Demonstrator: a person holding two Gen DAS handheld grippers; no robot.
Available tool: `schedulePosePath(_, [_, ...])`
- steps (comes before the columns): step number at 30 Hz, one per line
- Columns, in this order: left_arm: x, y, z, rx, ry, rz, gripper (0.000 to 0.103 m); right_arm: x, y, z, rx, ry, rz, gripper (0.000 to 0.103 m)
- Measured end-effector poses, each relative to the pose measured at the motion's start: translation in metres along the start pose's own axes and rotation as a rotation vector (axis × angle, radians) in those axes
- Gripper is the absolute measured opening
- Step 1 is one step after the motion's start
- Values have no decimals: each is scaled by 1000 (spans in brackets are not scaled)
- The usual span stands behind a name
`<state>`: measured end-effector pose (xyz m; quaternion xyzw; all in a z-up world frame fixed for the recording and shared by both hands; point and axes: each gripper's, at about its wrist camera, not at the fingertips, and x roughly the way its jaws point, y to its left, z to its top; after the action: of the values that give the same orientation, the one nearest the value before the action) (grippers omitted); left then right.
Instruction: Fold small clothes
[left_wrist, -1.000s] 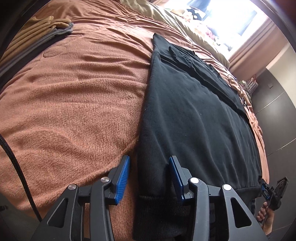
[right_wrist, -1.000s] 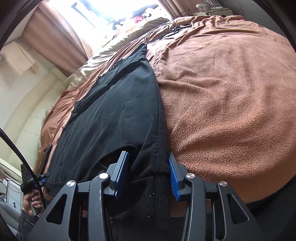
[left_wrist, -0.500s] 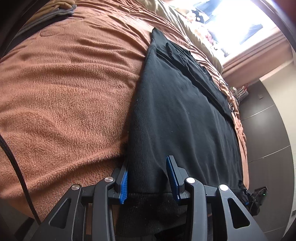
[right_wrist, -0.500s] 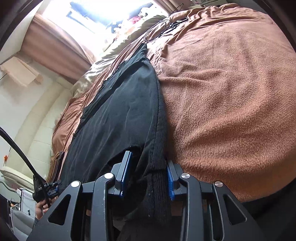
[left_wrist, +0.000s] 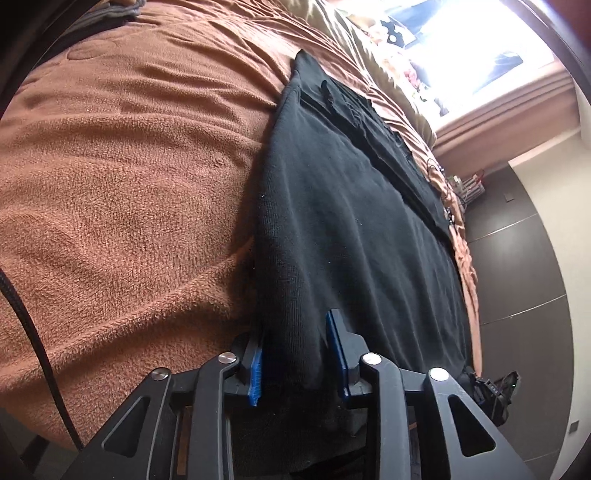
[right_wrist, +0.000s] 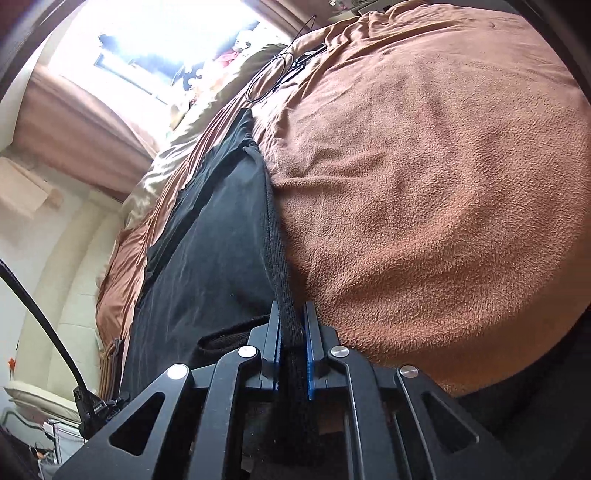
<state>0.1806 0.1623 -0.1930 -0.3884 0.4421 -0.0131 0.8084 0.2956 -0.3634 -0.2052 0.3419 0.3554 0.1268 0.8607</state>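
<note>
1. The black garment (left_wrist: 351, 229) lies flat on the brown blanket (left_wrist: 129, 177), stretching away ahead of both sets of jaws, its near hem at the bed's edge.
2. The right gripper (right_wrist: 291, 347) is clamped tight on the ribbed hem band (right_wrist: 279, 258), the cloth pinched thin between its blue pads.
3. The left gripper (left_wrist: 295, 354) has the other near corner between its jaws, which are closing; the gap is narrow, and the pads look just at the cloth, not yet pressing it firmly.
4. Risk, as I judge it: if the lift starts before the left bites, that corner slips out and the fold goes crooked.
5. The left pad beside the blanket could also catch fleece along with the hem, dragging the cover up.
6. Ahead of the right jaws, far off, a looped cable (right_wrist: 269, 74) lies on the bed; it could snag a long fold.
7. A black cord (left_wrist: 33, 332) hangs left of the left jaws, clear of the cloth.
</note>
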Motion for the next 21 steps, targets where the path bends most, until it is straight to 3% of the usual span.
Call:
schedulePosePath(11, [-13, 7, -5, -7, -22, -50, 20, -5, -13, 4, 31, -22, 22, 6])
schedulePosePath(19, [-1, 4, -5, -1, -12, 4, 20, -11, -8, 0, 28, -11, 29, 6])
schedulePosePath(21, [-2, 4, -5, -13, -14, 15, 12, -15, -5, 1, 31, -18, 45, 6])
